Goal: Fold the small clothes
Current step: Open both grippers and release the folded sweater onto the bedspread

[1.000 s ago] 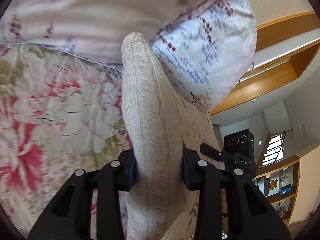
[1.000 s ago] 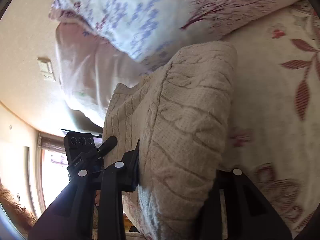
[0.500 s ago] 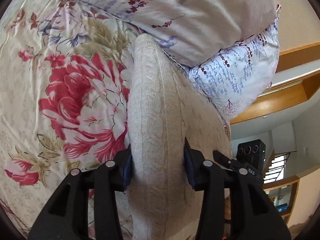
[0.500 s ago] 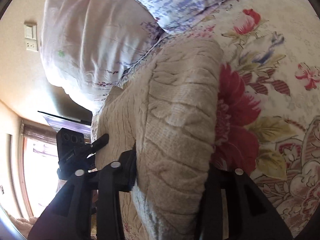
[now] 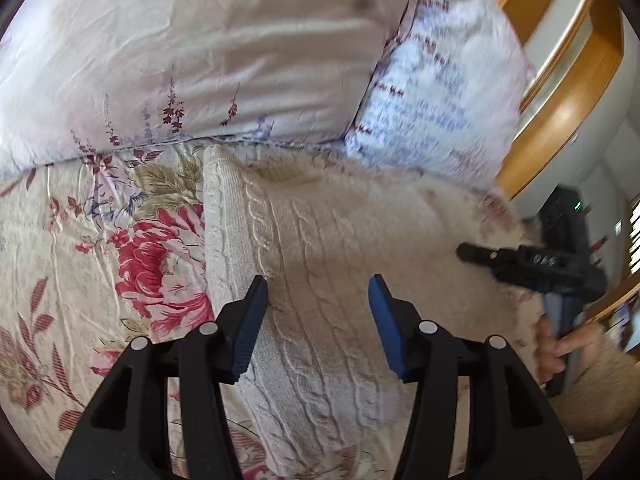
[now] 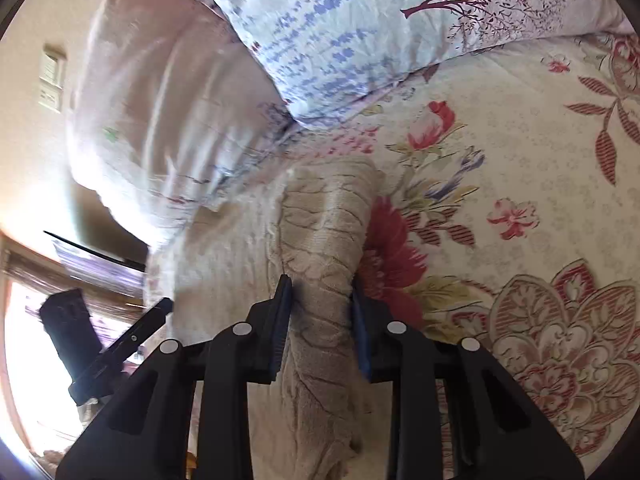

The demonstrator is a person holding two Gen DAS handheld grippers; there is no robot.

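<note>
1. The bed (image 5: 60,248) is carrying every item; its cover, printed with red and pink flowers on cream, is filling the left of the left wrist view and the right of the right wrist view (image 6: 520,184).
2. The pale pink pillow (image 5: 200,48) is lying along the head of the bed, and the white pillow with blue and maroon print (image 5: 432,92) is lying just beside it, their edges touching. In the right wrist view the printed pillow (image 6: 360,20) is sitting at the top and the pink pillow (image 6: 152,112) at the left.
3. The cream cable-knit sweater (image 5: 320,240) is lying on the bed cover, spread toward the pillows, with its far edge touching or just short of their lower edges. In the right wrist view the sweater (image 6: 324,240) is bunching into a raised ridge.
4. The left gripper (image 5: 318,308) is hovering low over the sweater with its jaws parted; the blue pads (image 5: 250,324) are standing clear on both sides of the knit and are clamping nothing.
5. The right gripper (image 6: 320,312) is pinching the raised ridge of the sweater between its jaws, with fabric pressing against both pads. From the left wrist view it (image 5: 520,260) is appearing blurred at the sweater's right edge.
</note>
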